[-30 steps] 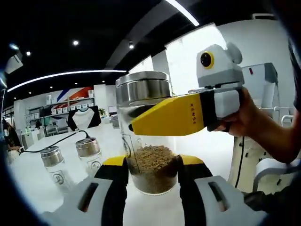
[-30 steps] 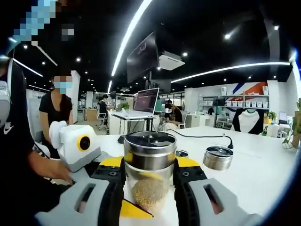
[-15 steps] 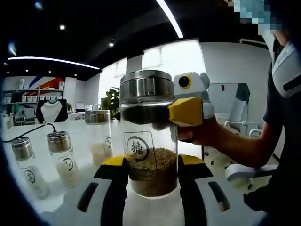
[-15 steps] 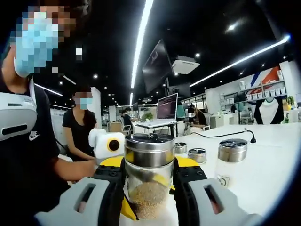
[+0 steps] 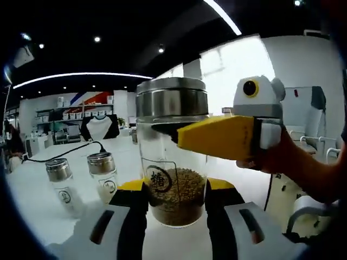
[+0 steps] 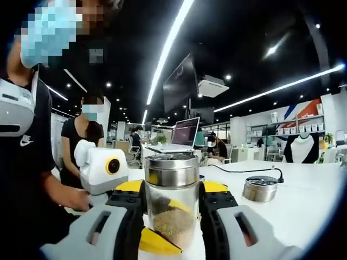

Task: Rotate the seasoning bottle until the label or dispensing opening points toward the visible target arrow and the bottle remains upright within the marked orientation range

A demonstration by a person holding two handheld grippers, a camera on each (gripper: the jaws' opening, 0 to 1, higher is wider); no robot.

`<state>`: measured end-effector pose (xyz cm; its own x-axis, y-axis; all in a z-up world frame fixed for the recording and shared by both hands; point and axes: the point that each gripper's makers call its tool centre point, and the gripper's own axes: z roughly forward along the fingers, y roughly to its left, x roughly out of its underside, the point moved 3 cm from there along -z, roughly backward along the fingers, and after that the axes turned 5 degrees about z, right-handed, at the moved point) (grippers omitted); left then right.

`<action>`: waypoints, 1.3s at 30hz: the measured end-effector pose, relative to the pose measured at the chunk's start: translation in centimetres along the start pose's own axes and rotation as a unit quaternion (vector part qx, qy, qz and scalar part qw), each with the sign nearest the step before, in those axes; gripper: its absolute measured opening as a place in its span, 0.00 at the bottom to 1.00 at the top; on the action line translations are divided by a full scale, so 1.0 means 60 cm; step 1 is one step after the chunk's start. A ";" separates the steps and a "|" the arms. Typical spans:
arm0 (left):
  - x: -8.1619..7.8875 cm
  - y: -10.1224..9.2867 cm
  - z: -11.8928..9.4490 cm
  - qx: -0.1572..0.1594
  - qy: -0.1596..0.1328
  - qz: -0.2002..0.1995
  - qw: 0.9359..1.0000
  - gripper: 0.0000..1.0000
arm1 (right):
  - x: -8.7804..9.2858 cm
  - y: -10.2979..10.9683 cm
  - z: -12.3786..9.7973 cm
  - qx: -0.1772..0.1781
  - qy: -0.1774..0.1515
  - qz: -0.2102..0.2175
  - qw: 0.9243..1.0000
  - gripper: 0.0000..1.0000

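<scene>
Standing upright on the white tabletop, two small spare shakers are waiting at left; the seasoning bottle is sitting beside them, the left hand-held gripper pinching its glass base while the right hand-held gripper is clamping it below the steel lid.

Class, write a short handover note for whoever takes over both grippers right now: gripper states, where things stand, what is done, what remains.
Left gripper: shut on the bottle, low, at the granules.
Right gripper: shut on the bottle from the opposite side, under the steel cap.
Bottle upright on the white table; its label faces the left gripper view.
Two spare bottles stand apart.
No target arrow is visible, so alignment is unconfirmed. Left: find the arrow, finish turning, release.
</scene>
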<state>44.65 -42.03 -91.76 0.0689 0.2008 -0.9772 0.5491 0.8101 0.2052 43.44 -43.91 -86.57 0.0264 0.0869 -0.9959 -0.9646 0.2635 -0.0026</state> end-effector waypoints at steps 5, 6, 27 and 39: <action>0.000 0.008 -0.001 -0.047 0.002 0.010 0.999 0.43 | 0.000 -0.002 0.017 0.034 0.006 -0.009 0.999 0.38; -0.002 0.013 -0.004 -0.066 -0.008 0.011 0.998 0.43 | -0.002 -0.001 0.019 0.039 0.003 -0.009 0.999 0.38; -0.007 -0.035 -0.016 0.099 -0.074 -0.020 0.992 0.42 | -0.004 0.001 -0.023 -0.008 0.018 0.046 0.999 0.38; -0.013 -0.057 -0.020 0.156 -0.069 -0.052 0.984 0.44 | -0.011 0.027 -0.034 -0.081 -0.022 0.059 0.995 0.38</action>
<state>41.74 -44.31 -91.62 0.0998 0.0316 -0.9945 0.7865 0.6097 0.0983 41.33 -45.49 -86.12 -0.0820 0.1509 -0.9851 -0.9911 0.0918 0.0966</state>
